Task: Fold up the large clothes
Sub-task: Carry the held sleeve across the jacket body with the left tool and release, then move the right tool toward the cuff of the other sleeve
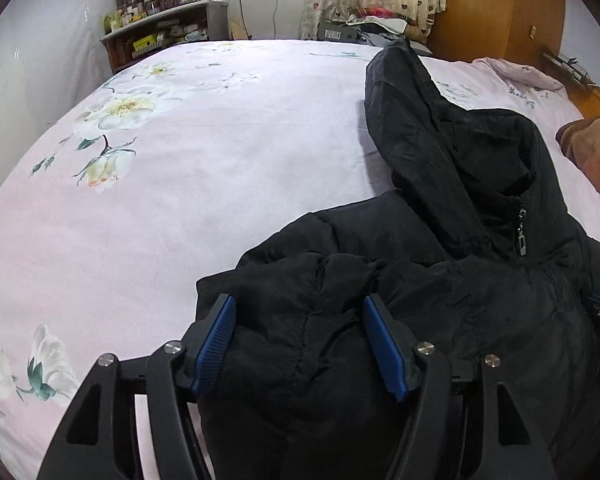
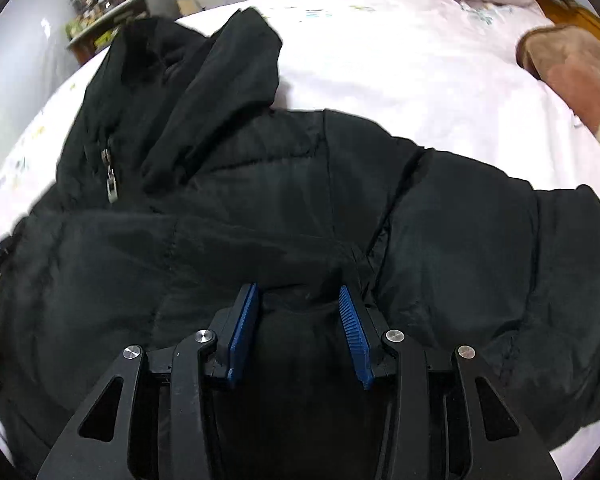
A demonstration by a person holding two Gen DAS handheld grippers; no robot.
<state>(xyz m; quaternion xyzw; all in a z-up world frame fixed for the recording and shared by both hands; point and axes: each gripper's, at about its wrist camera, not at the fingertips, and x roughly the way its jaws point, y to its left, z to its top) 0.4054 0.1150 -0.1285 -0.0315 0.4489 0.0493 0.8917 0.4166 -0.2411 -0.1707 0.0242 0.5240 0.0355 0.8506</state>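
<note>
On floral bedsheet (image 1: 180, 200): puffy quilted black jacket (image 1: 380, 280); both grippers' ribbed fingers (image 1: 216, 344) pinch folds.

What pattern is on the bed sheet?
Pale pink bed sheet with white flowers; clearest in the left wrist view.

Black puffer jacket (image 1: 380, 300) (image 2: 260, 200), hooded, zipped at the collar, sprawled rumpled across pink floral bed
</note>
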